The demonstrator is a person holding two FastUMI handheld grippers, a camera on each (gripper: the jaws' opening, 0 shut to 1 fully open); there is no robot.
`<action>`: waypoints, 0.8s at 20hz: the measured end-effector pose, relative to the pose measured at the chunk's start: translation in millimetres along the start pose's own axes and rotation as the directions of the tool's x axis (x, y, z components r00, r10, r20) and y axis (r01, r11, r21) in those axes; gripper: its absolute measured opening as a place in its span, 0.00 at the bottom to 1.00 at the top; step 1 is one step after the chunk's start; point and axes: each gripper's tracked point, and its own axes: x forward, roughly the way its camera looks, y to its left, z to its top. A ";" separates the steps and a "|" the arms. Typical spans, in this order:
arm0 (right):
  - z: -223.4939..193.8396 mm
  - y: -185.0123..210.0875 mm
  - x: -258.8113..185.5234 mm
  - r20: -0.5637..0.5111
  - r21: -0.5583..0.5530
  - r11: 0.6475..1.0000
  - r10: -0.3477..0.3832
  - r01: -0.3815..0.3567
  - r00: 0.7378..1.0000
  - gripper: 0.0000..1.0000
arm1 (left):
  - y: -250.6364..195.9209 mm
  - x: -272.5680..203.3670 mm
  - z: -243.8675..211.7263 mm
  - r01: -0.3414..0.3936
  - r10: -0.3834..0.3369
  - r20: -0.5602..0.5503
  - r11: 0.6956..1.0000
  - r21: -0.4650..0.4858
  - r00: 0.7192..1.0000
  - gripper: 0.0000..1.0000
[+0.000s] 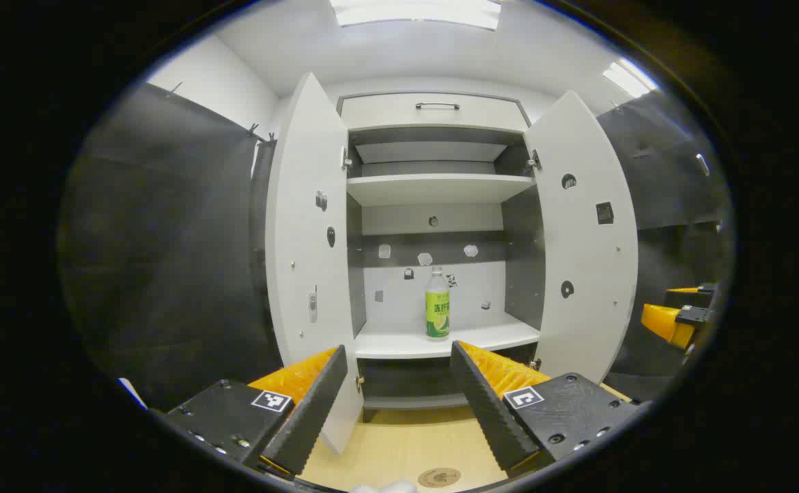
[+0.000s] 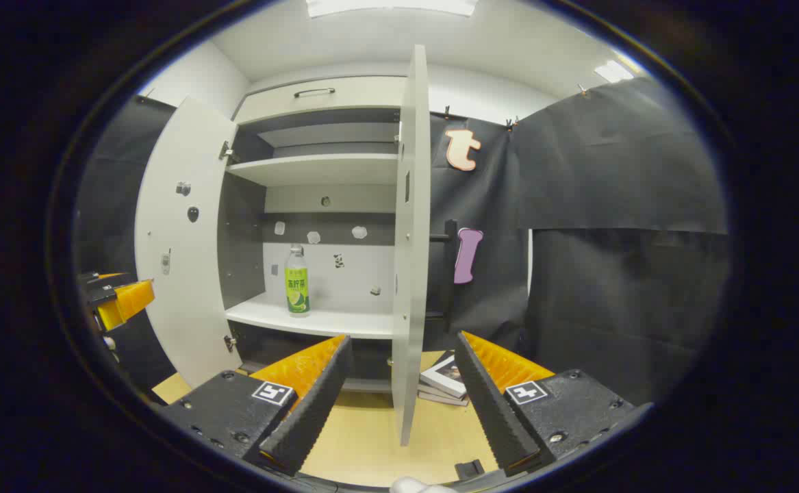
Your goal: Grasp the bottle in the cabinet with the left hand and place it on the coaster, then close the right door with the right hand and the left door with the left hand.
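Observation:
A clear bottle [image 1: 437,305] with a green label and white cap stands upright on the lower shelf of the white cabinet [image 1: 433,188]. Both doors stand wide: the left door [image 1: 309,260] and the right door [image 1: 585,246]. My left gripper [image 1: 399,404] is open, well short of the bottle, its fingers framing the shelf front. A round brown coaster [image 1: 439,476] lies on the wooden table just below it. In the right gripper view the bottle [image 2: 296,282] sits left of the edge-on right door [image 2: 409,246]; my right gripper [image 2: 402,404] is open and holds nothing.
A stack of books [image 2: 446,380] lies on the table right of the right door. The other gripper [image 1: 676,320] hangs at the far right of the left gripper view. Black cloth walls flank the cabinet. An upper shelf [image 1: 437,186] and a drawer with a handle [image 1: 437,106] top the cabinet.

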 end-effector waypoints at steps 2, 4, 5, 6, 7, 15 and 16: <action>-1.1 3.3 0.4 0.000 -0.012 1.000 0.006 -0.006 1.000 0.98 | 2.0 0.7 -2.8 -0.009 0.009 -0.008 1.000 0.006 1.000 0.97; 0.2 5.4 1.9 0.007 -0.013 1.000 0.014 -0.013 1.000 0.98 | 3.6 0.5 -3.0 -0.014 0.014 -0.008 1.000 0.008 1.000 0.97; 0.5 6.1 1.6 0.008 -0.013 1.000 0.018 -0.018 1.000 0.98 | 4.4 0.8 -2.6 -0.017 0.017 -0.007 1.000 0.011 1.000 0.99; 1.9 6.7 2.2 0.010 -0.012 1.000 0.019 -0.019 1.000 0.98 | 4.6 1.8 -1.7 -0.018 0.018 -0.007 1.000 0.014 1.000 0.97; 1.3 7.0 3.6 0.011 -0.013 1.000 0.020 -0.020 1.000 0.98 | 4.7 2.5 -1.6 -0.019 0.020 -0.005 1.000 0.018 1.000 0.97; 5.5 10.8 9.4 0.010 -0.022 1.000 0.020 -0.020 1.000 0.98 | 6.5 14.8 3.4 -0.022 0.022 0.004 0.999 0.029 1.000 0.96; 6.0 12.1 10.1 0.009 -0.023 0.999 0.022 -0.022 1.000 0.98 | 6.6 18.8 3.8 -0.021 0.021 0.008 0.999 0.028 1.000 0.96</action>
